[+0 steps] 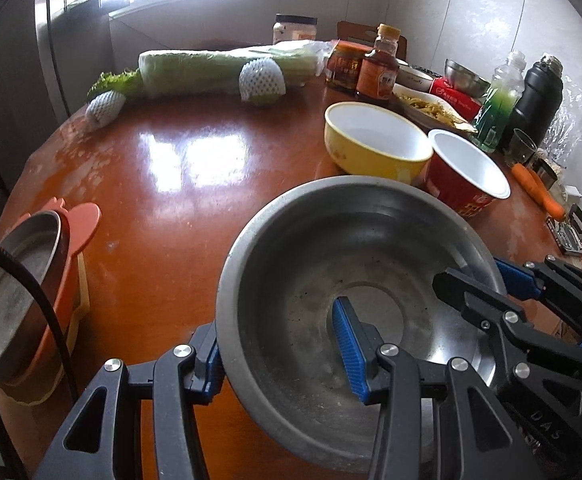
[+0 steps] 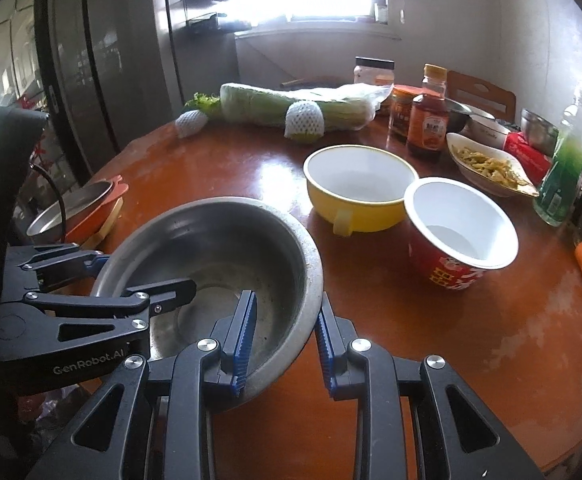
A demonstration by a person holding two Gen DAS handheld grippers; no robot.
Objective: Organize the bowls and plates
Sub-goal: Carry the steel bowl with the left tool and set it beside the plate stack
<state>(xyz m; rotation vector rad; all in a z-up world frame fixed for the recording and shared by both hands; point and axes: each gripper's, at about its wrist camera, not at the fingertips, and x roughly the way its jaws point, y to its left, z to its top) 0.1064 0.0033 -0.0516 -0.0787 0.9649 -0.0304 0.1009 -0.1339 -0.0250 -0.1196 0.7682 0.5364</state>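
Carrying the steel basin [image 1: 351,280] over the table [image 1: 163,200]: we have left gripper [image 1: 287,344] and right gripper [image 2: 285,340] each clamped on its rim, opposite sides. Next move likely needs level, synchronized travel to a stacking spot near the yellow bowl [image 2: 359,188].

Home kitchen: fridge [image 2: 103,60], cluttered dining table [image 1: 163,208], sauce bottles [image 2: 427,120]

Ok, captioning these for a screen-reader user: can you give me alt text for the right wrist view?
Two grippers, right and left, clamp opposite rims of a steel bowl over a brown table. Beyond stand an empty yellow bowl and a red paper cup.
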